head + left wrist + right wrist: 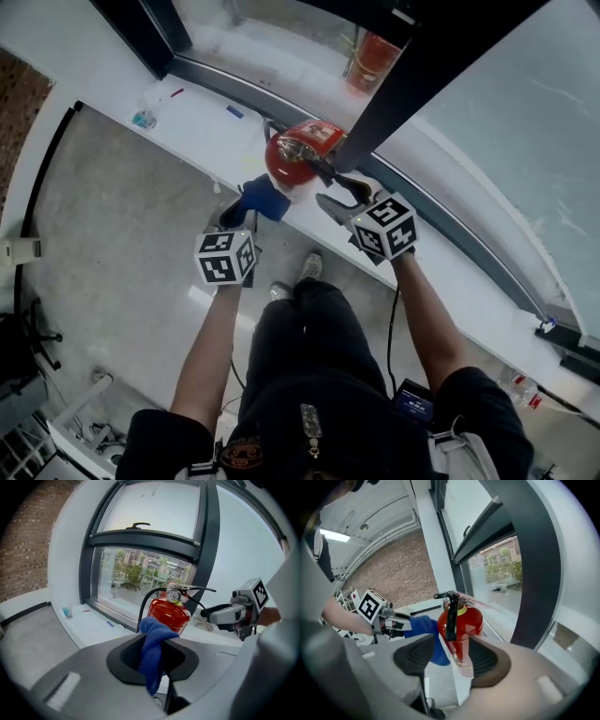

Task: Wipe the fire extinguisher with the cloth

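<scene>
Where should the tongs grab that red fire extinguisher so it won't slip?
Probably the black top handle, from the room side. The fire extinguisher stands upright on the sill with the window behind, and its round body looks wide and slippery; the handle is thin.

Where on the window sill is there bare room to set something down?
Bare: the sill right of the fire extinguisher, along the window frame. Left end holds small items. Crowded at the extinguisher, with cloth and right gripper beside it.

Reaches both arms (214, 337) up-frame from bottom centre. Clamps cloth (265, 198) in left gripper (242, 210), centre-left; holds right gripper (330, 189) beside it, jaws wide apart.
</scene>
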The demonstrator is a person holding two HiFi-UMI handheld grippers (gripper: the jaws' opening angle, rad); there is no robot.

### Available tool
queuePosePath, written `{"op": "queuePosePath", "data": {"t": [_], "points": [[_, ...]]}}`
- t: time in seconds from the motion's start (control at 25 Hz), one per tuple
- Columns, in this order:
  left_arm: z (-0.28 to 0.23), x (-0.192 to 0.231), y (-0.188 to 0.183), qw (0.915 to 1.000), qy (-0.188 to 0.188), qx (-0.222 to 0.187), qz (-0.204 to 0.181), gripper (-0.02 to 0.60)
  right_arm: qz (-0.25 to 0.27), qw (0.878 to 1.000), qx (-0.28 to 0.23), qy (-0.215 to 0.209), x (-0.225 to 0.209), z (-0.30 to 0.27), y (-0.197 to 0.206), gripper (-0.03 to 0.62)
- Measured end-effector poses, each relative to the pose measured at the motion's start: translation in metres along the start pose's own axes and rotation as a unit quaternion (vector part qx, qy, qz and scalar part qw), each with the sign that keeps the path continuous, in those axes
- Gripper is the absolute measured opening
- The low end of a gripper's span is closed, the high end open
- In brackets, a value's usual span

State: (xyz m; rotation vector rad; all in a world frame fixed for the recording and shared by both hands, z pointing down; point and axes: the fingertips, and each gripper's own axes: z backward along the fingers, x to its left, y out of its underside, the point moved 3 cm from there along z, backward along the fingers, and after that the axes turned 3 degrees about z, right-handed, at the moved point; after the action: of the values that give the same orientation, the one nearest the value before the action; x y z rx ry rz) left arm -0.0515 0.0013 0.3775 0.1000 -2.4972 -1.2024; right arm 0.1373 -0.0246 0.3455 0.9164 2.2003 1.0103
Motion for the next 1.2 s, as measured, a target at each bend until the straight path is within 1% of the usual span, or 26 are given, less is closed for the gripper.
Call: {"op": "queuePosePath", "data": {"t": [0.12,0.2,0.24,0.28,0.32,0.4,0.48,0.68,0.8,0.96,1.08,1.2], "points": [[-0.018,0.002,-0.002,0.9993,-0.024,0.015,0.024,0.049,-0.007,1.000,0.004,0.007,-0.007,-0.012,-0.017,0.219],[-0.026,0.002,-0.007,0.9988,-0.027,0.013,0.039,0.049,-0.006,1.000,0.002,0.007,-0.003,-0.018,-0.028,0.203],[-0.029,0.001,-0.011,0.9988,-0.025,0.010,0.041,0.049,-0.001,1.000,0.003,0.009,-0.002,-0.020,-0.032,0.167],[-0.033,-0.002,-0.014,0.9989,-0.021,0.009,0.041,0.049,0.005,1.000,0.007,0.014,-0.001,-0.022,-0.035,0.107],[-0.036,-0.005,-0.016,0.9991,-0.014,0.009,0.040,0.049,0.009,1.000,0.011,0.021,0.000,-0.022,-0.036,0.083],[-0.042,-0.010,-0.020,0.9993,0.005,0.010,0.036,0.049,0.003,0.999,0.021,0.033,0.003,-0.022,-0.036,0.081],[-0.048,-0.013,-0.025,0.9991,0.027,0.012,0.031,0.049,-0.020,0.998,0.023,0.049,0.008,-0.024,-0.036,0.081],[-0.055,-0.009,-0.031,0.9959,0.085,0.031,0.006,0.048,-0.066,0.990,0.018,0.121,0.012,-0.027,-0.038,0.077],[-0.059,-0.005,-0.035,0.9906,0.126,0.048,-0.020,0.048,-0.076,0.982,0.019,0.174,0.011,-0.029,-0.042,0.077],[-0.065,-0.002,-0.039,0.9812,0.175,0.075,-0.033,0.046,-0.083,0.968,0.021,0.237,0.009,-0.031,-0.043,0.084],[-0.068,-0.004,-0.043,0.9744,0.198,0.093,-0.051,0.046,-0.103,0.959,0.024,0.263,0.010,-0.029,-0.042,0.091],[-0.068,-0.003,-0.044,0.9702,0.210,0.100,-0.068,0.046,-0.120,0.953,0.021,0.277,0.016,-0.029,-0.040,0.089]]}}
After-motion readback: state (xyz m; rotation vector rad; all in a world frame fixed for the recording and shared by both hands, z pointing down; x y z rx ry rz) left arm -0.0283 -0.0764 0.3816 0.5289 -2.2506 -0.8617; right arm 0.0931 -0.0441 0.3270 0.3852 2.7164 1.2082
